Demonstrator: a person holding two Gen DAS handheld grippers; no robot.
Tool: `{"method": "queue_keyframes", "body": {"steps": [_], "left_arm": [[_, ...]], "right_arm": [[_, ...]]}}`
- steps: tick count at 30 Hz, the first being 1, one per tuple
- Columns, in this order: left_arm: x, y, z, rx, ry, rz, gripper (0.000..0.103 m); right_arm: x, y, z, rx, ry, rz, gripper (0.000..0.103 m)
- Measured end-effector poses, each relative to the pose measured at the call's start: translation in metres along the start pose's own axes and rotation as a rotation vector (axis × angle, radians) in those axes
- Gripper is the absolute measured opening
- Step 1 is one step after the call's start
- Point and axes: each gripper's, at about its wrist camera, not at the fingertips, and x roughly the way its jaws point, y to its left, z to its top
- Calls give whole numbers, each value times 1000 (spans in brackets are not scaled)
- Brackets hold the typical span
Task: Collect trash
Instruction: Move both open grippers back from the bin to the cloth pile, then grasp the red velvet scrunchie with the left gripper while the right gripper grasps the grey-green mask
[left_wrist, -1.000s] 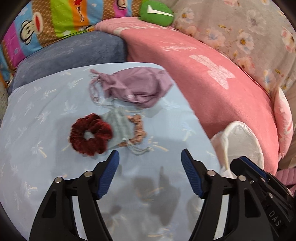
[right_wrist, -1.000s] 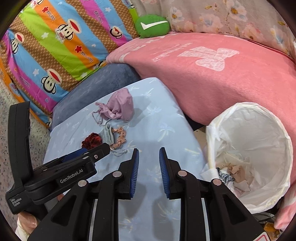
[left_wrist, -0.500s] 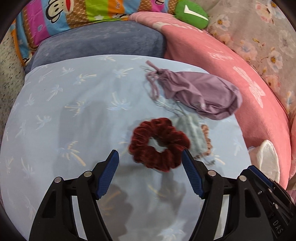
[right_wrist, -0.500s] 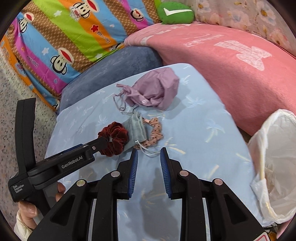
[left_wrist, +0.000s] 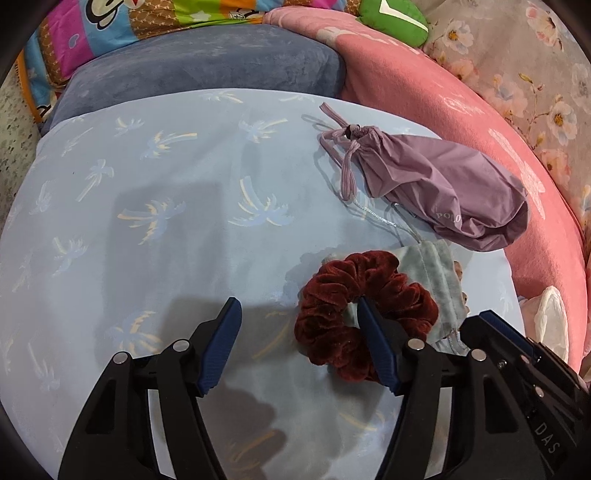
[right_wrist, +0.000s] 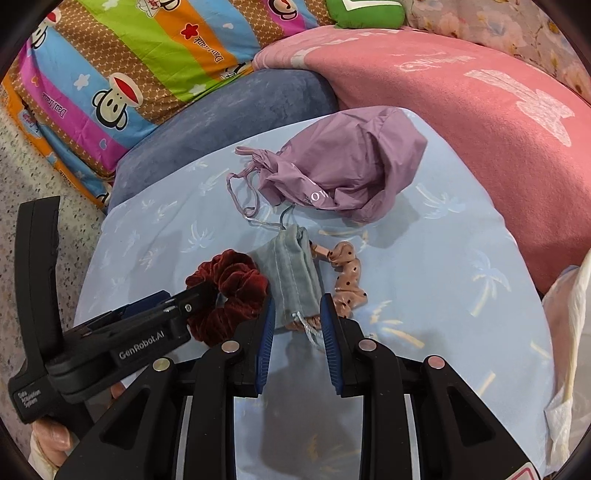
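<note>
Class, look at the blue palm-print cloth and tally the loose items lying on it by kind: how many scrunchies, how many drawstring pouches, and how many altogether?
Scrunchies: 2, dark red velvet scrunchie and peach dotted scrunchie
Drawstring pouches: 2, purple pouch and grey-blue pouch
Total: 4

A dark red velvet scrunchie (left_wrist: 364, 314) lies flat, its edge overlapping a small grey-blue drawstring pouch (right_wrist: 293, 278); a peach dotted scrunchie (right_wrist: 347, 280) lies just beside that, and a crumpled lilac fabric drawstring bag (left_wrist: 447, 192) lies beyond
</note>
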Motion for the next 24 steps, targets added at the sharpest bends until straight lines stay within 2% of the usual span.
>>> {"method": "queue_keyframes", "body": {"steps": [6,9,11,13,14,17,24], "left_arm": [[4,0,0,22,2,-15,53],[4,-2,0,33,7,-29,45],[4,-4,-1,44,13,-39,29],[3,-6,-2,46,20,-48,23],[2,-7,-2,47,19,-44,21],[-3,-11,-4,48,11,-44,18],[-25,-23,-5,53,-23,-54,17]], "right_arm": [[18,-4,2,14,25,-7,25],[24,-6,0,18,32,-3,25],[25,-6,0,21,36,3,25],[24,-6,-1,25,38,12,21],[23,-5,-2,23,38,16,16],[16,-2,-4,16,32,28,8],[-21,6,-6,-7,-22,46,6]]}}
